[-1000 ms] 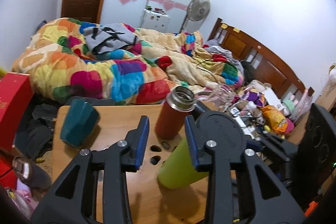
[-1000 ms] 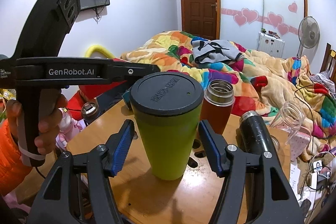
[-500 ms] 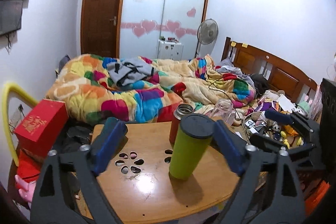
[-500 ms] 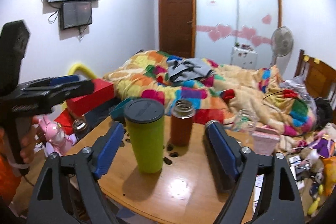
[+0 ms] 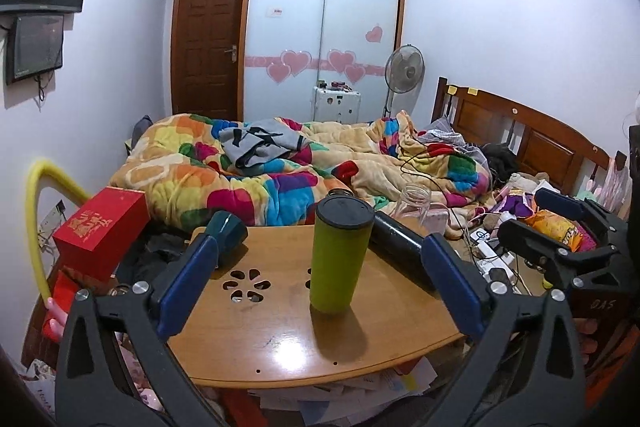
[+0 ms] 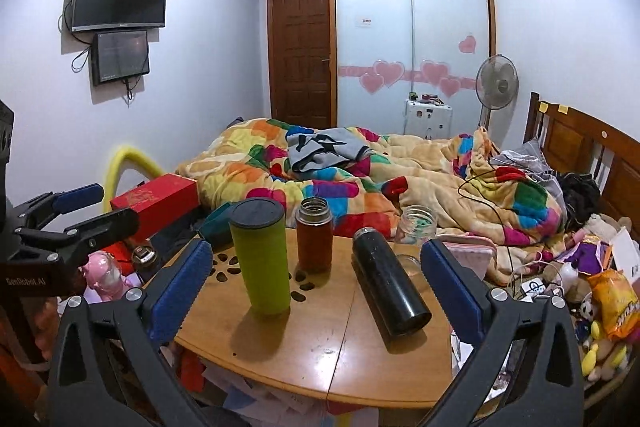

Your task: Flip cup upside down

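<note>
A lime-green cup (image 5: 339,259) with a black end on top stands upright on the round wooden table (image 5: 280,339); it also shows in the right wrist view (image 6: 262,257). My left gripper (image 5: 320,287) is open and empty, drawn back from the cup with its jaws wide apart. My right gripper (image 6: 316,287) is open and empty, back from the table's near edge. The left gripper shows at the left edge of the right wrist view (image 6: 60,223), and the right gripper at the right of the left wrist view (image 5: 560,239).
A red-brown flask (image 6: 315,239) stands behind the cup. A black flask (image 6: 390,287) lies on its side to the right. A glass jar (image 6: 417,227) and a teal cup (image 5: 226,231) sit at the table's far edge. A red box (image 5: 102,227) is at left, a bed behind.
Both grippers have opened wide and pulled back from the green cup, which stays standing on the table. The view has widened to show the whole table.
</note>
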The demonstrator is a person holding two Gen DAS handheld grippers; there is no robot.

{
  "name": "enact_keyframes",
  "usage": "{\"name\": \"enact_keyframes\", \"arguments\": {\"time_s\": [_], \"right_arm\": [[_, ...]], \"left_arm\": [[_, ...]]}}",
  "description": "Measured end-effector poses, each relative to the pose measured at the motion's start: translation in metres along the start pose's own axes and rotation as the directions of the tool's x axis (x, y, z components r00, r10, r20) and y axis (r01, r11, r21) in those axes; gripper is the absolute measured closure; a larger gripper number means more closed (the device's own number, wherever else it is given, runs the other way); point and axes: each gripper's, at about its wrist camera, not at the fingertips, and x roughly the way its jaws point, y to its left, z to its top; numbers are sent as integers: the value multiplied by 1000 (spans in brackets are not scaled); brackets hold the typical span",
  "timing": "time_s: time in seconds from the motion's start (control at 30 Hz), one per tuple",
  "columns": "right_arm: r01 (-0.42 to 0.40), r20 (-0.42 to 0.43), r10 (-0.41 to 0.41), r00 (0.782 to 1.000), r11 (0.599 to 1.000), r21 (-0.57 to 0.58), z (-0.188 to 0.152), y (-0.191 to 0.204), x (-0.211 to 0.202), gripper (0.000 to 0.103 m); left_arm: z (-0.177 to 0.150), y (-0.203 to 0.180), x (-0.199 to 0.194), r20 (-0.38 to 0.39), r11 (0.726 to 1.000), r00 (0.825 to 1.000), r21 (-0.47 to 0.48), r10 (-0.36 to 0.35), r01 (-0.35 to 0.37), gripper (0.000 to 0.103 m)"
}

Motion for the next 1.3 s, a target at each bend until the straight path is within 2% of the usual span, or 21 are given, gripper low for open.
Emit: {"name": "enact_keyframes", "arguments": {"time_s": [0.47, 1.3], "right_arm": [[-4, 2, 4, 1000, 1000, 13, -6, 2, -12, 0], [-9, -13, 9, 1000, 999, 43, -1, -7, 0, 0]], "left_arm": [[-3, -7, -8, 28, 1000, 1000, 10, 6, -6, 0], [1, -3, -4, 35, 1000, 999, 8, 15, -15, 0]]}}
